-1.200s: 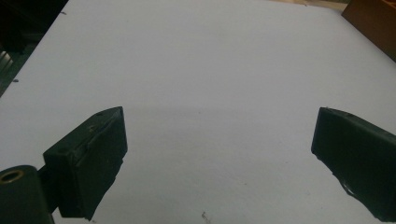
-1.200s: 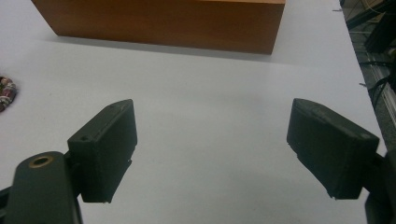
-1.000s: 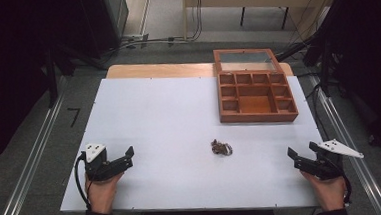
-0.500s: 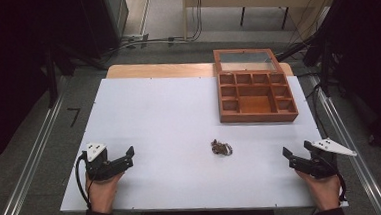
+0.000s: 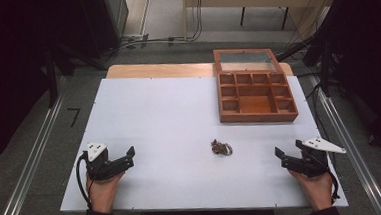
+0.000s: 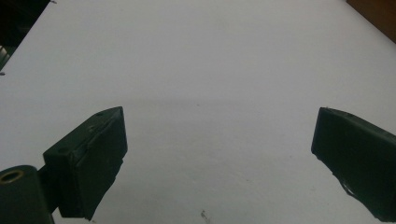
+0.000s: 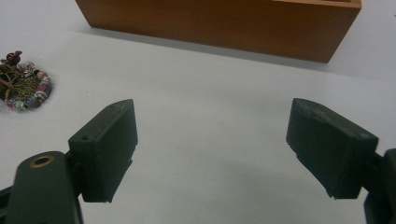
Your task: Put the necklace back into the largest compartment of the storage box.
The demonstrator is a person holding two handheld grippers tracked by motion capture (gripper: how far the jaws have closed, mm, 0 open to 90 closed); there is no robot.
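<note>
Bracelet (image 5: 222,147) lies on table (image 5: 169,114), before compartment box (image 5: 255,89).

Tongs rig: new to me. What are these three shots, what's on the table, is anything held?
There is no robot arm here: a person sits at a white table and holds a hand-operated pair of tongs in each hand. The high view looks down from above the person's side, with the left tongs at lower left and the right tongs at lower right. The other two pictures come from cameras riding on the tongs, each looking out between its own two black jaws.

On the table lie a small beaded bracelet, seen closer in the right gripper view, and a wooden compartment box with its lid up at the far right. The compartments look empty as far as can be seen.

Nothing is held: both pairs of tongs stand open over bare table, apart from the bracelet.
</note>
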